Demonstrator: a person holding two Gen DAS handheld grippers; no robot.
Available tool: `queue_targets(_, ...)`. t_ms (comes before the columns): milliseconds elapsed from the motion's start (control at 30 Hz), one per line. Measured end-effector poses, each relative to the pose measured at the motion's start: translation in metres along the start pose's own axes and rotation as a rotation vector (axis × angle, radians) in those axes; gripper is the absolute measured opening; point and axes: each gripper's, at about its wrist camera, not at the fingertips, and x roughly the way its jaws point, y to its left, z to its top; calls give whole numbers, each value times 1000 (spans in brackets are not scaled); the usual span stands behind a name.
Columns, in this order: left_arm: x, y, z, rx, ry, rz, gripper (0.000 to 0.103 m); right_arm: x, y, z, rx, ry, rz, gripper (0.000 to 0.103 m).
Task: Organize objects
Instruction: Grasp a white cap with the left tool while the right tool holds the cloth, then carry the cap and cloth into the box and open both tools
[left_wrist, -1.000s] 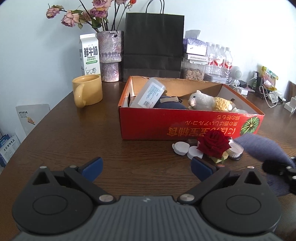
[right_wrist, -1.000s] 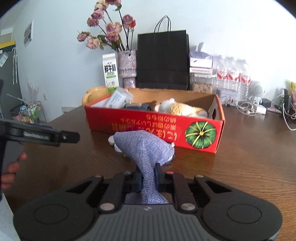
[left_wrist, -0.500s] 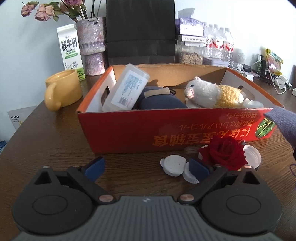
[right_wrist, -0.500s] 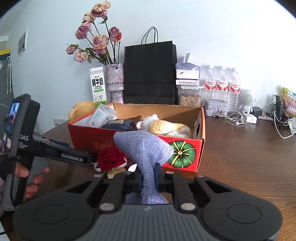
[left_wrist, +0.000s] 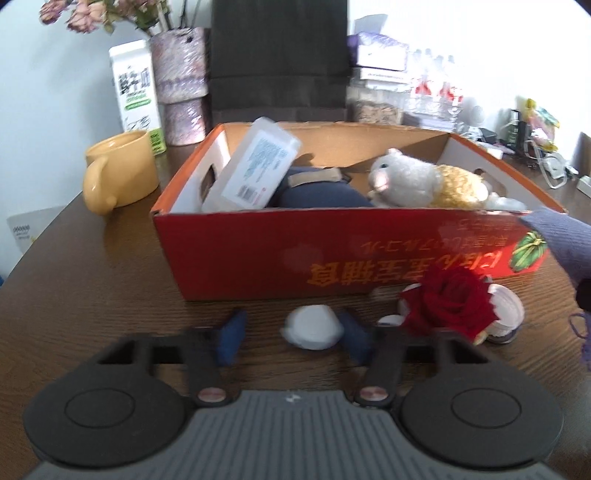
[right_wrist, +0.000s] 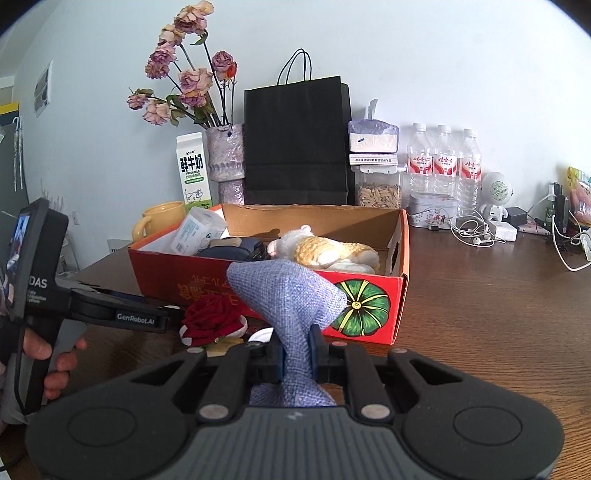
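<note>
1. Left wrist view: the left gripper sits low in the frame, its blue jaws closing around a small white cap on the brown table. The picture is blurred, so contact cannot be told.
2. A red rose lies right of the cap, before the red cardboard box at centre.
3. Right wrist view: the right gripper at lower centre pinches a lilac-blue cloth pouch, jaws narrow.

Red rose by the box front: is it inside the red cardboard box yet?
No, the red rose lies on the wooden table in front of the red cardboard box.
</note>
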Motion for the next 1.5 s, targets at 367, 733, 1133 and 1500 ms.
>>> queue_targets(367,-39,0,13,-36,-111,-4,27,-3,5,15,-24,-50,3,12)
queue_targets(733,-49,-19,72,-34,-259,-44,27,35,10,74,-72,-129,1,12)
queue_targets(1133,6,-30,115,-58,-264,-49,27,111,-7,106,-38,-73,0,12)
queue_targets(1500,39,-27,117,-61,-217,-61,33,138,-21,93,0,-18,13,53)
